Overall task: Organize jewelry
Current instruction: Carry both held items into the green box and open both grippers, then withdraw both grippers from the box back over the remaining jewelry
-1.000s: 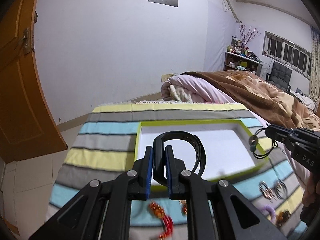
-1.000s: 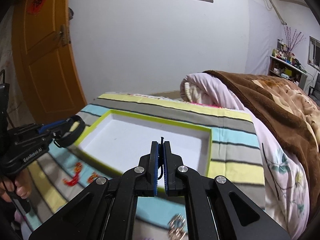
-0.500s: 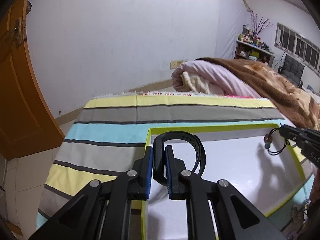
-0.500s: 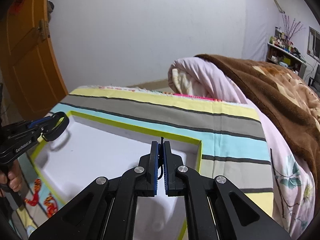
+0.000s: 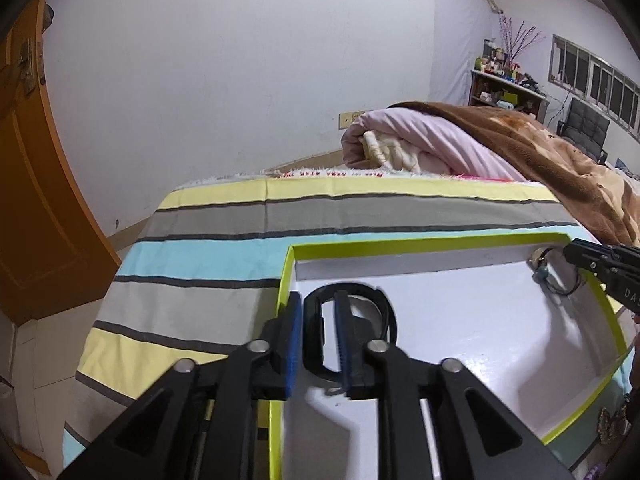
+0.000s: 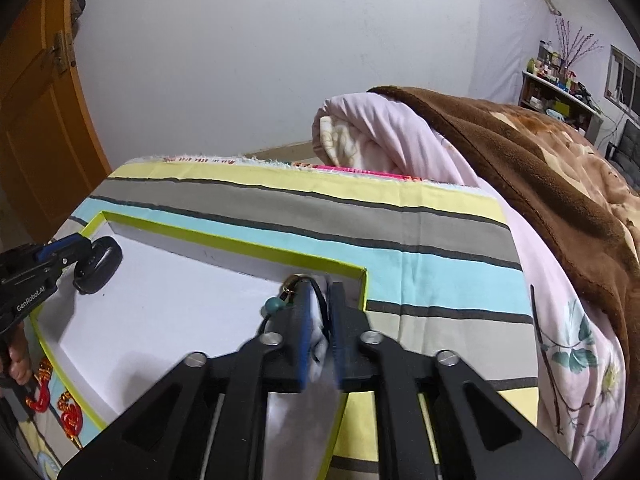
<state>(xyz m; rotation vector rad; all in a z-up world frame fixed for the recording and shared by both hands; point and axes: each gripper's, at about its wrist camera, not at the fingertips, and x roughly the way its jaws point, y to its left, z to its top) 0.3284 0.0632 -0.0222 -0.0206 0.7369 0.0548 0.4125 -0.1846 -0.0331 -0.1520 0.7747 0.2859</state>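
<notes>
The left gripper (image 5: 317, 334) and right gripper (image 6: 320, 322) have just spread, releasing the black looped wristband (image 5: 352, 300) and the black beaded cord necklace (image 6: 276, 304) into the white green-rimmed tray (image 5: 400, 245), far-left and far-right corners.

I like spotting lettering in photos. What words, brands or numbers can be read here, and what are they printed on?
"GenRobot.AI": white print on the side of the left gripper, seen from the right wrist.
"DA...": white letters on the right gripper, cut off at the picture's edge.
Red lettering along the fringed edge of the striped cloth: too small to read.
</notes>
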